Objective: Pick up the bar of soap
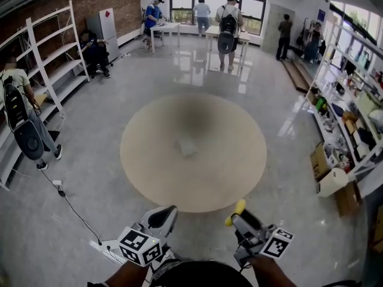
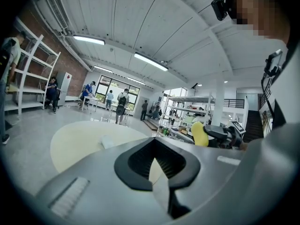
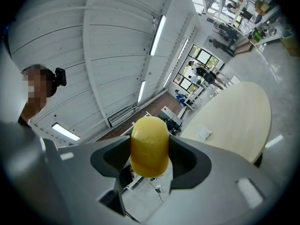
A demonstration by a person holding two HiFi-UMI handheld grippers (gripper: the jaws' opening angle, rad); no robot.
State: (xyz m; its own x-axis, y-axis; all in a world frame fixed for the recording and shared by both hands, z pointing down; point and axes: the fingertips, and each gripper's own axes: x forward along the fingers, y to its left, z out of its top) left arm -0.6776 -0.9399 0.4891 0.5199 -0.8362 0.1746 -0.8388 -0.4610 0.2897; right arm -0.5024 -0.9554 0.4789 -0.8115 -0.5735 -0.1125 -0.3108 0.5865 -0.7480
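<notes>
The bar of soap (image 3: 149,145) is a yellow oval, and my right gripper (image 3: 149,161) is shut on it, held up in the air over the near edge of the round beige table (image 1: 149,154). The head view shows the soap (image 1: 235,213) sticking out of the right gripper (image 1: 239,217) at the bottom. From the left gripper view the soap (image 2: 198,133) shows at the right. My left gripper (image 1: 167,213) hangs beside it, jaws together with nothing in them (image 2: 157,159).
A small white crumpled thing (image 1: 188,146) lies at the middle of the table. Several people stand at far tables by the windows. White shelving (image 1: 42,70) lines the left wall, stocked racks (image 1: 353,118) the right. A cable (image 1: 72,211) runs across the floor at the left.
</notes>
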